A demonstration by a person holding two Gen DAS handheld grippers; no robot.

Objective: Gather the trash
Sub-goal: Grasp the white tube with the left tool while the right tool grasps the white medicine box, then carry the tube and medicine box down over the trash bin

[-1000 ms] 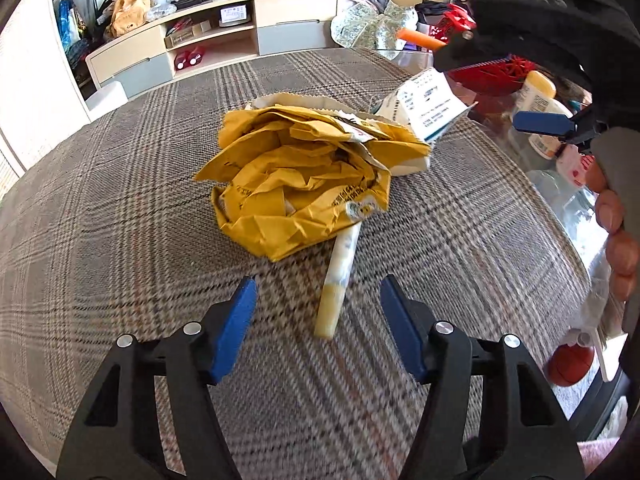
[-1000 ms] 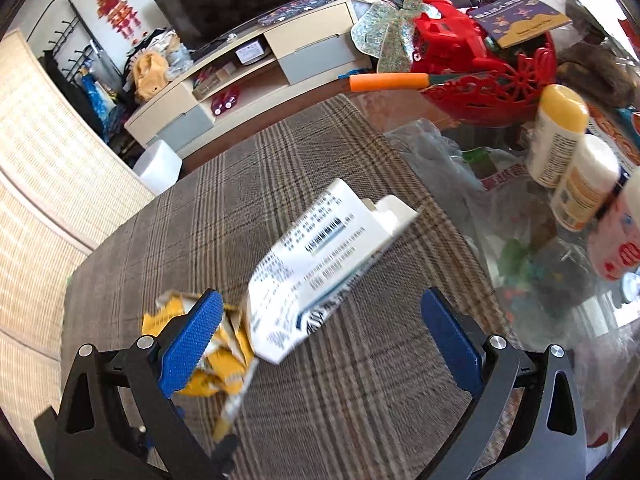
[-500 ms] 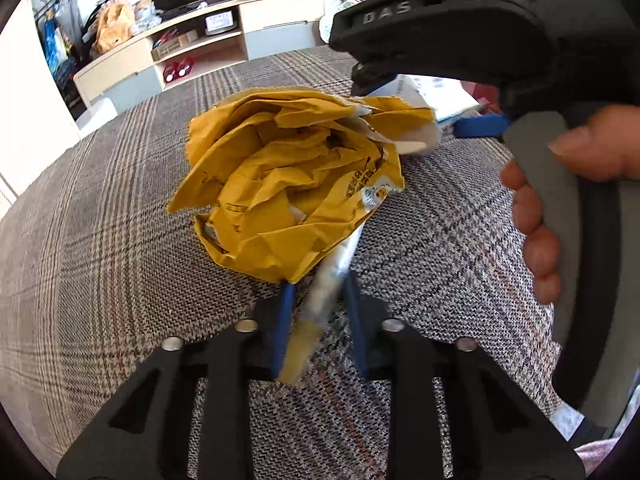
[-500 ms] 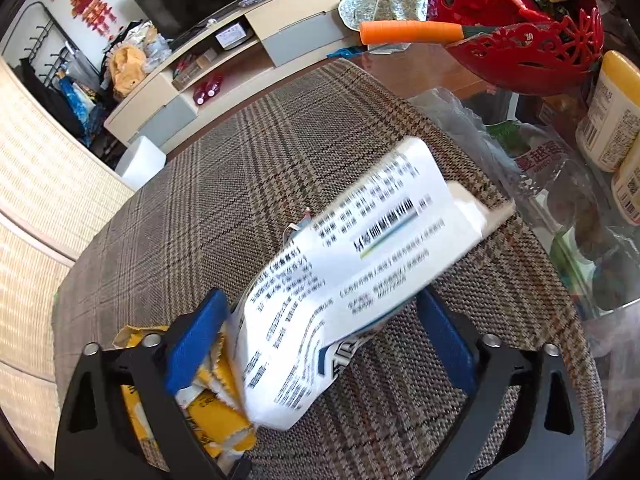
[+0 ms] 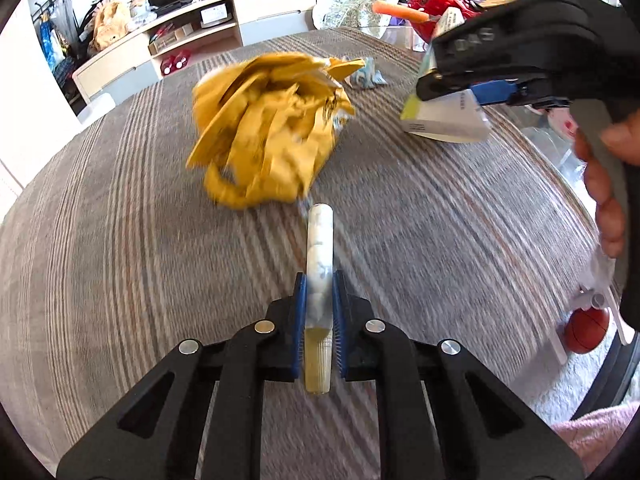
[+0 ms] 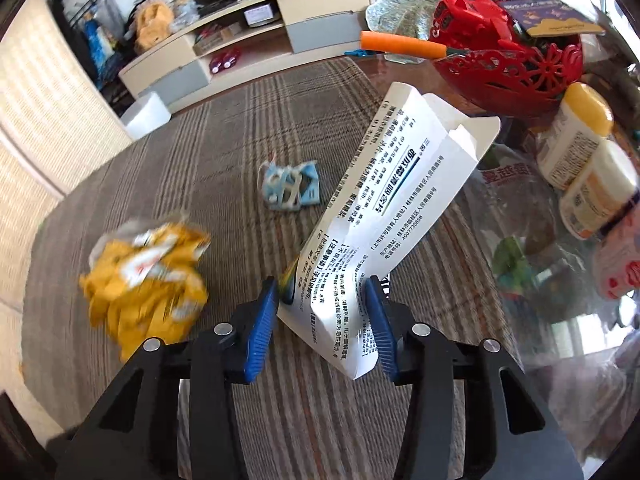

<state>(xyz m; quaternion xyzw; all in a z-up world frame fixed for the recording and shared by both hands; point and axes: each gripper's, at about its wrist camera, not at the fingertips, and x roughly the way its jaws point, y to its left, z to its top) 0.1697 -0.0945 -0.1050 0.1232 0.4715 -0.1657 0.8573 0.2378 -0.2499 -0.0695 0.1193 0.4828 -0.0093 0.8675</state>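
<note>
- Left claw: jaws have just been closing, now clenched on the pale tube. Blue pads press it from both sides.
- Tube runs straight away from the claw; far end pokes out toward the yellow wrapper, yellowish near end sits back betw. the jaws. Looks lifted off the plaid cloth, can't tell for sure (blur).
- Yellow wrapper: crumpled, on the cloth just beyond the tube's far tip, apart from it. In right wrist view it lies to the left of the right claw, not touching.
- Right claw: jaws have just been closing, now grasping the white printed carton at its near end. Carton flattened, creased where the pads pinch; open flap end points up and far-right.
- In left wrist view the right claw shows at upper right w/ the carton's lower edge hanging under it; a person's hand wraps the grip.
- Small blue-white scrap lies on the cloth beyond both claws, left of the carton, well clear of either.
- Bench far right, glass part: red basket, two yellow-capped bottles, near each other.
</note>
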